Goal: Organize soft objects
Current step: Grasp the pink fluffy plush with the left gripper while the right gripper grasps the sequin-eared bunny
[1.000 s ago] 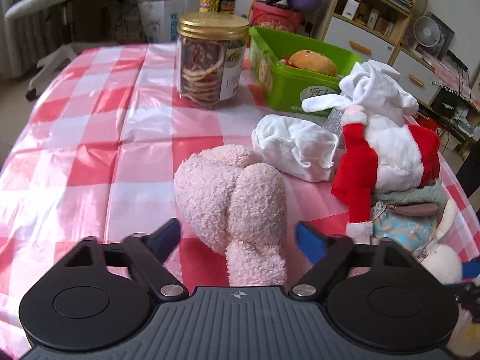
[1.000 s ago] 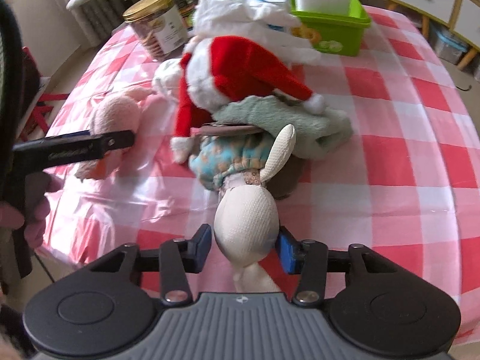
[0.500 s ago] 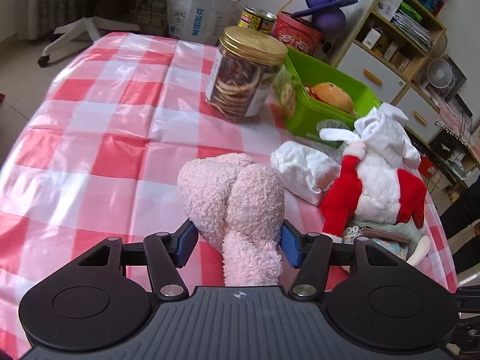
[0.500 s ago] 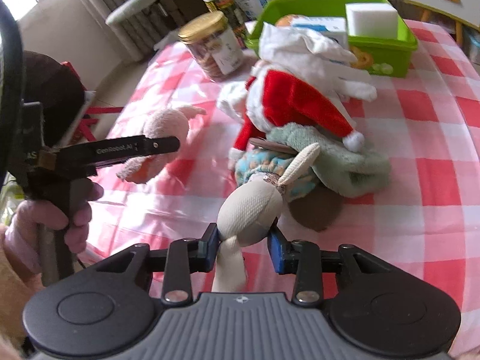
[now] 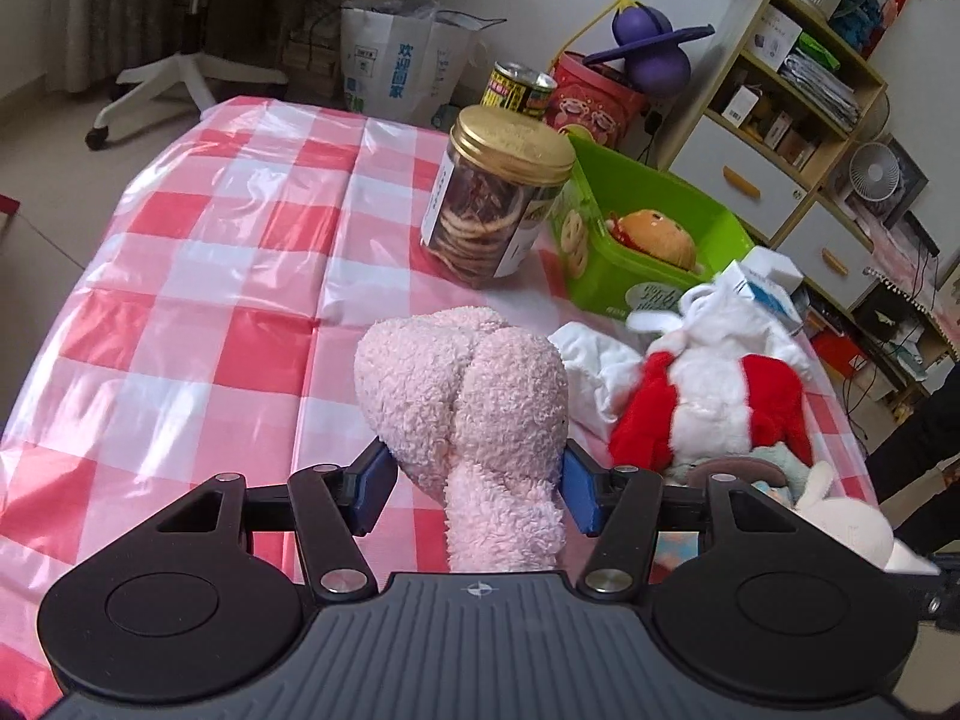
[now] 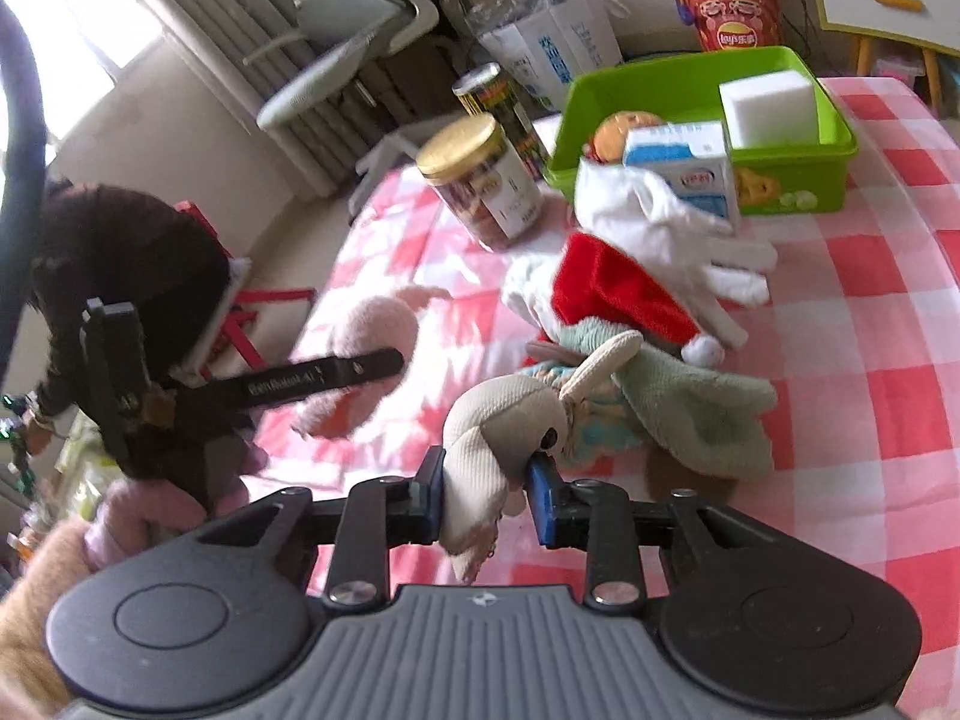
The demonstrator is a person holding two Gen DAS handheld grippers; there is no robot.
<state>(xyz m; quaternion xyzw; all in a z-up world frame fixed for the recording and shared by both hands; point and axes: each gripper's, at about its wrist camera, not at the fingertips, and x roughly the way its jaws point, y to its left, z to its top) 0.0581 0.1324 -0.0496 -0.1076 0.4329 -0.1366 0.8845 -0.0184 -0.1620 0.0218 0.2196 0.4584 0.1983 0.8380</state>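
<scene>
My left gripper [image 5: 474, 495] is shut on a pink plush toy [image 5: 462, 396] and holds it above the checked tablecloth; the toy also shows in the right wrist view [image 6: 375, 330]. My right gripper [image 6: 486, 495] is shut on a cream rabbit doll [image 6: 498, 426], lifted off the table. A pile of soft things lies beside them: a red and white Santa hat [image 6: 606, 294], white gloves [image 6: 672, 234], a grey-green cloth [image 6: 696, 402] and a white cloth [image 5: 591, 360]. A green bin [image 6: 780, 174] at the back holds a burger plush [image 5: 657, 234] and a white sponge [image 6: 768, 105].
A gold-lidded cookie jar [image 5: 498, 198] stands left of the bin, with a tin can [image 5: 519, 90] behind it. A milk carton [image 6: 684, 171] leans by the bin. An office chair [image 5: 192, 12], a paper bag [image 5: 396, 66] and shelves [image 5: 780, 120] lie beyond the table.
My left gripper closed on the pink plush and lifted it. My right gripper raised the rabbit doll off the pile and tilted it over.
</scene>
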